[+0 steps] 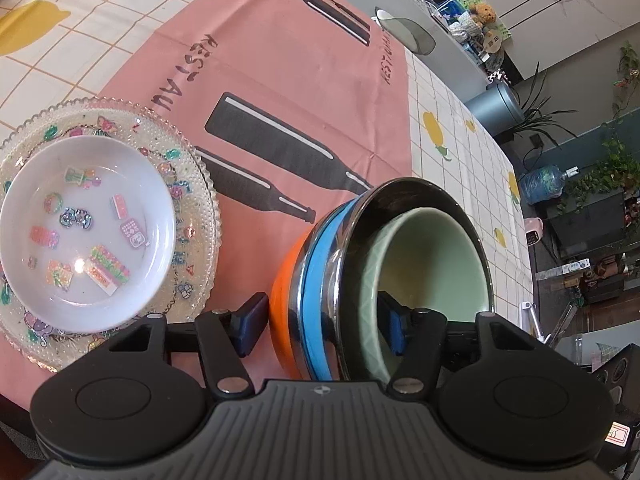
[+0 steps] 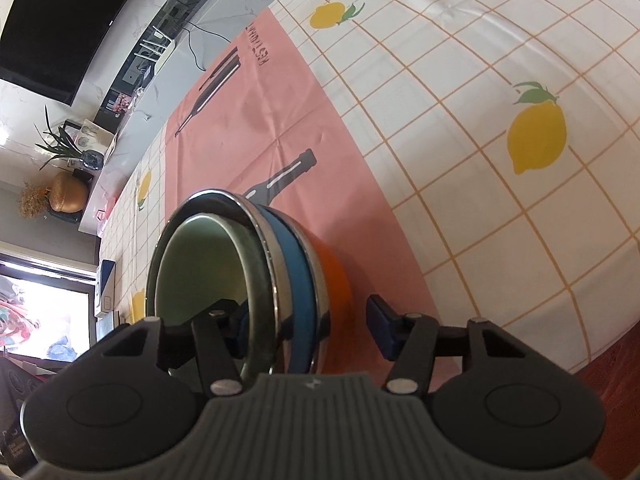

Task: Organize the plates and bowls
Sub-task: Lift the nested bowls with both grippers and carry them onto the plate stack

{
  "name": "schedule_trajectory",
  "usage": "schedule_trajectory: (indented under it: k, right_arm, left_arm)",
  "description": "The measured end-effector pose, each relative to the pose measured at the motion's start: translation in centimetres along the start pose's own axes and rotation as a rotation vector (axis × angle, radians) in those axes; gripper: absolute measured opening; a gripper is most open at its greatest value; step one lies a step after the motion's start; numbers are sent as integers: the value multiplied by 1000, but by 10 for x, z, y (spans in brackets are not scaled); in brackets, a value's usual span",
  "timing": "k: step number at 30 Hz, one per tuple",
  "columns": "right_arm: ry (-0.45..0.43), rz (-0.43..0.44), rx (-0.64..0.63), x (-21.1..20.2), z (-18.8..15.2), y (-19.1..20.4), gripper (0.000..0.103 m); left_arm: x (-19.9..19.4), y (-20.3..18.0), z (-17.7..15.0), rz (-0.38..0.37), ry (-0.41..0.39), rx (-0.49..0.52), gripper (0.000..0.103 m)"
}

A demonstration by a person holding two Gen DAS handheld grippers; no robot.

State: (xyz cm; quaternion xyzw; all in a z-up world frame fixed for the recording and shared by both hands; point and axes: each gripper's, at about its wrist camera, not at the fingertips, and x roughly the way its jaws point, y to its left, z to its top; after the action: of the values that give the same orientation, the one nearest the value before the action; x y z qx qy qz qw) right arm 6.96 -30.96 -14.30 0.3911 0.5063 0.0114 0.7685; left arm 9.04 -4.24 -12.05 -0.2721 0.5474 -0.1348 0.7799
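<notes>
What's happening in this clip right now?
A person works two handheld grippers around a nested bowl stack on the pink cloth: a green bowl inside a steel one, over blue and orange. The left gripper and right gripper each straddle its rim, pads not yet pressing. A white dish sits on a glass plate nearby.

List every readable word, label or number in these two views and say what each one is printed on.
"RESTAU": dark letters on the pink bottle-print cloth, beside the clear glass plate; the rest is hidden.
Second line of lettering at the cloth's far edge: too blurred to read.
Stickers in the white bowl: too small to read.
</notes>
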Motion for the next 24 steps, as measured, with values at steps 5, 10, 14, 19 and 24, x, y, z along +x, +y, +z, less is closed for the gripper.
schedule_trajectory:
  k: [5, 10, 14, 19, 24]
  right_arm:
    - [11, 15, 1, 2, 0, 1, 49]
    - [17, 13, 3, 1, 1, 1, 49]
    - [27, 13, 16, 1, 2, 1, 49]
    - [28, 8, 11, 2, 2, 2, 48]
    - [24, 6, -1, 0, 1, 5, 48]
  left_arm:
    - [-1, 1, 0, -9, 5, -1, 63]
    - [-1, -1, 1, -4, 5, 5, 62]
    - [0, -5, 4, 2, 0, 20, 60]
    - [-2, -4, 5, 1, 3, 16, 59]
    - [-8, -2, 5, -9, -4, 16, 59]
